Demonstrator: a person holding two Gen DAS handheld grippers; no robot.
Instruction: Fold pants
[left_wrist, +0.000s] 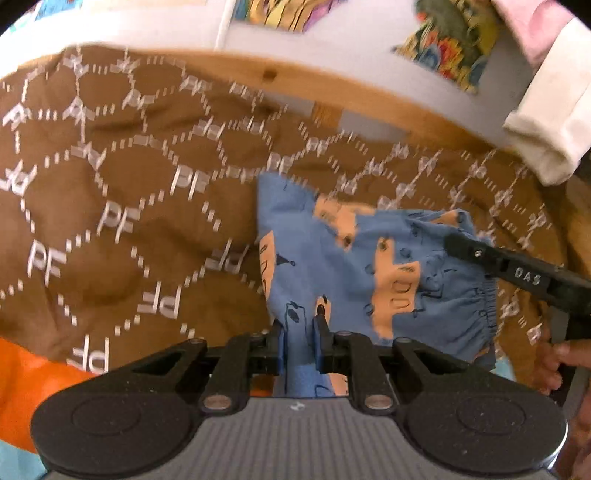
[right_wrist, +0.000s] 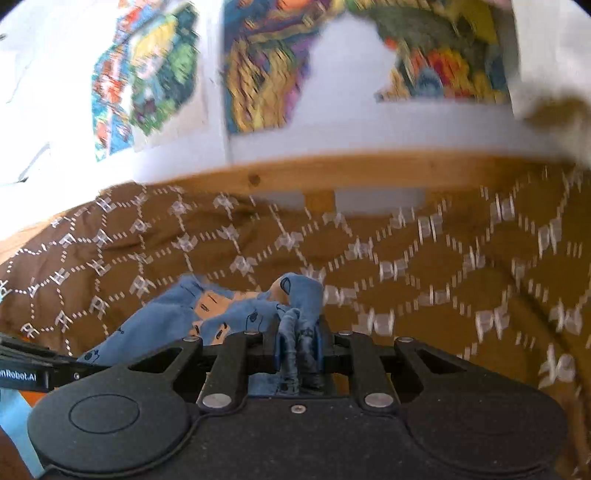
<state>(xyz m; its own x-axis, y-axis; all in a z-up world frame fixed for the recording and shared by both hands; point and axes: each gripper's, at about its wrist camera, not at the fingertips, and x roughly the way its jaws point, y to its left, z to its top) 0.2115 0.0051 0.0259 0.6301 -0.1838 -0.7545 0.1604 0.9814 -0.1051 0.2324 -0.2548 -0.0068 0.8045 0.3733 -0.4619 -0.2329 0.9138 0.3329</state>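
Small blue pants (left_wrist: 354, 266) with orange patches and black doodles lie on a brown quilted blanket (left_wrist: 122, 206). My left gripper (left_wrist: 300, 325) is shut on a blue fold of the pants near their left side. My right gripper (right_wrist: 299, 332) is shut on the bunched elastic waistband of the pants (right_wrist: 236, 310); it also shows in the left wrist view (left_wrist: 517, 273) at the pants' right edge. The left gripper's body shows at the left edge of the right wrist view (right_wrist: 26, 369).
A wooden bed rail (left_wrist: 332, 92) runs behind the blanket, with a white wall and colourful pictures (right_wrist: 258, 74) above. A white rolled cloth (left_wrist: 546, 129) hangs at the upper right. Orange fabric (left_wrist: 26, 380) lies at the lower left.
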